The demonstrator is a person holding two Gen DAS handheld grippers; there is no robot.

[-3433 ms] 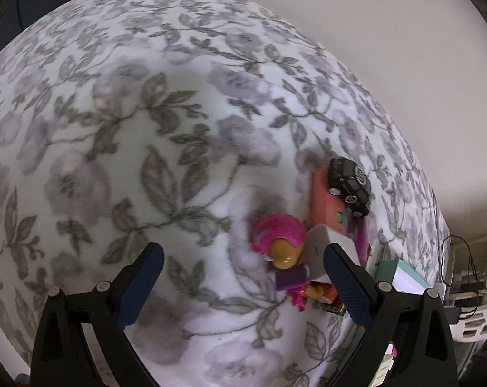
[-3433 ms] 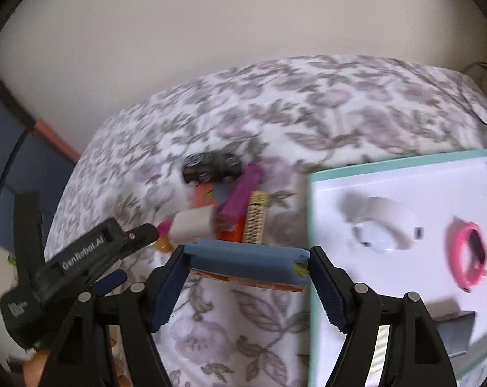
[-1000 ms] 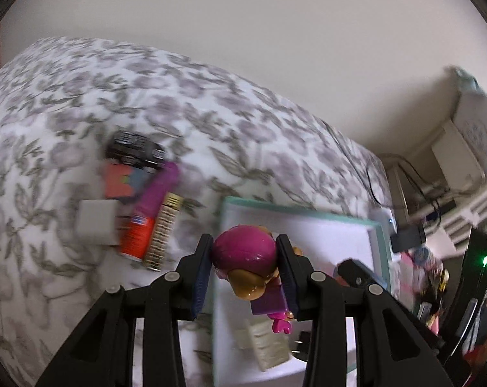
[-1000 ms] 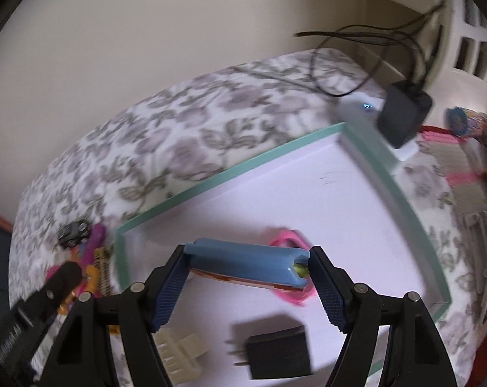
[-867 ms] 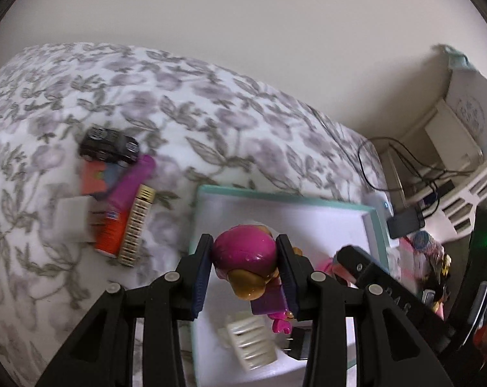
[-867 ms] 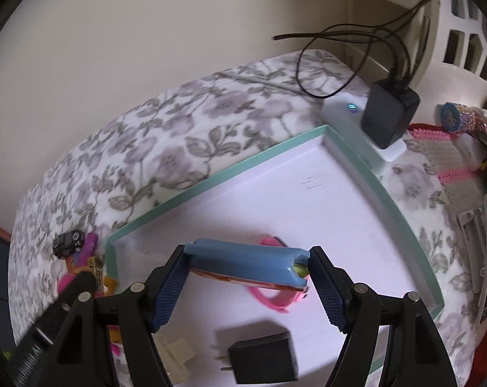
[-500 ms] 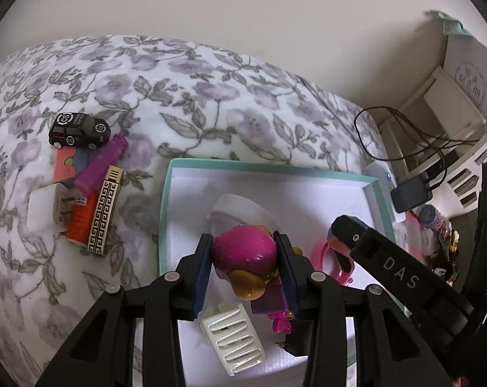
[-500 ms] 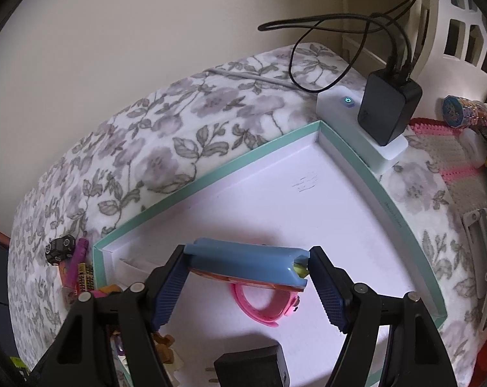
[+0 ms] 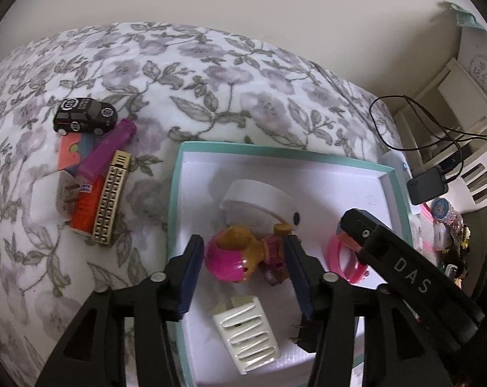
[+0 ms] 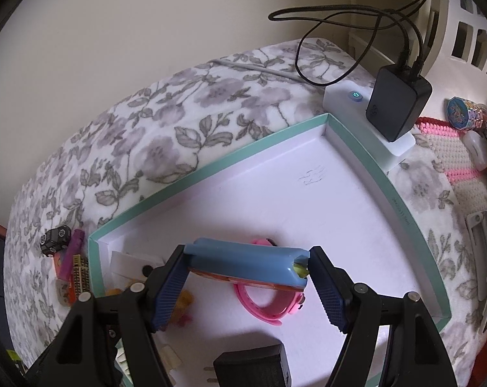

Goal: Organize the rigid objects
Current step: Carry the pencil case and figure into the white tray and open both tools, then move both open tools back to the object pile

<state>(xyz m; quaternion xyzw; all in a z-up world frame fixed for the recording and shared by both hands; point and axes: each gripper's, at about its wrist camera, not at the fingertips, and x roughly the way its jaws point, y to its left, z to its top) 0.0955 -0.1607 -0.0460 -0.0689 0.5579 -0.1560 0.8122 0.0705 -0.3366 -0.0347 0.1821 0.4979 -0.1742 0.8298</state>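
Observation:
A doll with a pink helmet (image 9: 233,259) lies on its side on the floor of the teal-rimmed white tray (image 9: 175,193). My left gripper (image 9: 243,258) straddles it with jaws opening, the pads clear of the doll. My right gripper (image 10: 248,275) hovers over the tray (image 10: 211,174), shut on a long blue case with an orange underside (image 10: 246,256). In the left wrist view the right gripper's black finger (image 9: 388,258) crosses the tray's right side.
In the tray lie a white oval thing (image 9: 256,203), a pink wristband (image 10: 269,303), a white ribbed plug (image 9: 246,342) and a black plug (image 10: 253,371). Left of it on the floral cloth: black toy car (image 9: 83,117), purple tube (image 9: 108,148), gold lighter (image 9: 109,196). A black adapter (image 10: 398,106) with cables stands behind the far corner.
The left gripper came over the tray and sank. Its jaws spread and the doll, upright in the grip before, now lies on the tray floor. The right gripper keeps its hold.

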